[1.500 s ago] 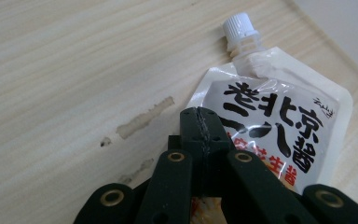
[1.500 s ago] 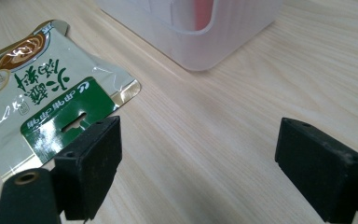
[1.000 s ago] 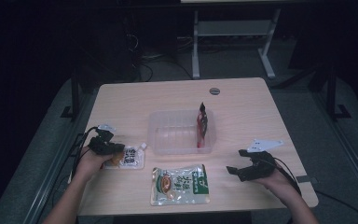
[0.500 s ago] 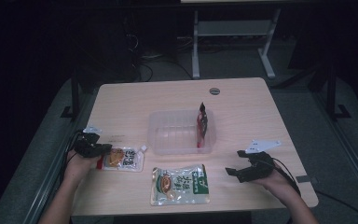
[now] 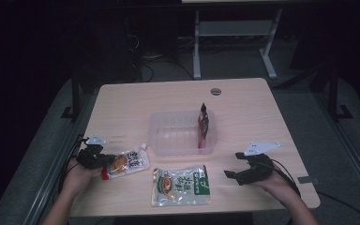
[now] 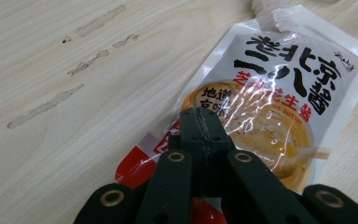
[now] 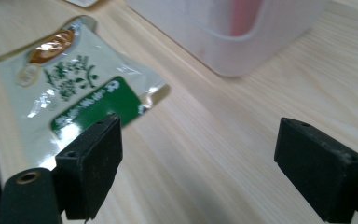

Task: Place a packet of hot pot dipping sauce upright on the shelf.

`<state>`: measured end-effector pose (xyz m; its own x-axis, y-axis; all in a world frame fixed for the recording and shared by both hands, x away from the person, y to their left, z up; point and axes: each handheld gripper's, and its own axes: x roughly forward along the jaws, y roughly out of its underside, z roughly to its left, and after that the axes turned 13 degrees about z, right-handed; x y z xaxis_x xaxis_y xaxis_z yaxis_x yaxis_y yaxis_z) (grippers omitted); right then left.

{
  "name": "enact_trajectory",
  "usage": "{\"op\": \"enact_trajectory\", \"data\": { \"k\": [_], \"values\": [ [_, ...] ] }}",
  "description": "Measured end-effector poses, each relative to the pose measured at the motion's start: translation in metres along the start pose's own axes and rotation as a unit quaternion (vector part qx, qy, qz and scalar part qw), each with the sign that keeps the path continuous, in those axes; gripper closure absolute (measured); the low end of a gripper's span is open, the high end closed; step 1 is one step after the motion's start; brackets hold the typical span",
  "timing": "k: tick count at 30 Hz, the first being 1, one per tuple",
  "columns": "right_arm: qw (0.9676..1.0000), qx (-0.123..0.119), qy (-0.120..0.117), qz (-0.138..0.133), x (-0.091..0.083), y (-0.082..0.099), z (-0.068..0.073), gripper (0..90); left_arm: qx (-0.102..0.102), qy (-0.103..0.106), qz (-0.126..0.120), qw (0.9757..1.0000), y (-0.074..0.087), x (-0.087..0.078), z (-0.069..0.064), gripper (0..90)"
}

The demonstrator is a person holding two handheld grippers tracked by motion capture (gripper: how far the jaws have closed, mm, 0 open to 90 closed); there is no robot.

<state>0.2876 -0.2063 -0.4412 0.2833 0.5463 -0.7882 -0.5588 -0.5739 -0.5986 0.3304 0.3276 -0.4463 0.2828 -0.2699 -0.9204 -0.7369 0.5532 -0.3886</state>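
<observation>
Two claws: your left claw [image 6: 200,135] is clamped on the sauce pouch [image 6: 279,88], your right claw [image 7: 196,163] gapes empty. Next, probably lift it into the tub [image 5: 178,136].

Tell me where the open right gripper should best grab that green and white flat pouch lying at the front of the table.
Probably the green-and-white pouch's right edge, nearest the right gripper. The pouch lies flat on the table, so come in low from the right and slide one jaw under its thin sealed rim. The rim looks flatter than the fuller middle.
</observation>
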Motion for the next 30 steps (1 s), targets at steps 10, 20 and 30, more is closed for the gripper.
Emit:
{"op": "enact_trajectory", "data": {
  "k": [10, 20, 30],
  "values": [
    [0.999, -0.01, -0.042, 0.004, 0.005, -0.017, 0.02, 15.3, 0.027, -0.007, -0.002, 0.9996, -0.012, 0.007, -0.005, 90.0],
    [0.9936, -0.058, -0.094, 0.022, 0.037, -0.048, 0.053, 15.7, 0.068, 0.023, -0.006, 0.9974, -0.017, 0.01, -0.014, 90.0],
    [0.9863, -0.096, -0.13, 0.033, 0.07, -0.084, 0.092, 16.1, 0.092, 0.045, 0.006, 0.9948, -0.014, 0.009, -0.027, 90.0]
  ]
}}
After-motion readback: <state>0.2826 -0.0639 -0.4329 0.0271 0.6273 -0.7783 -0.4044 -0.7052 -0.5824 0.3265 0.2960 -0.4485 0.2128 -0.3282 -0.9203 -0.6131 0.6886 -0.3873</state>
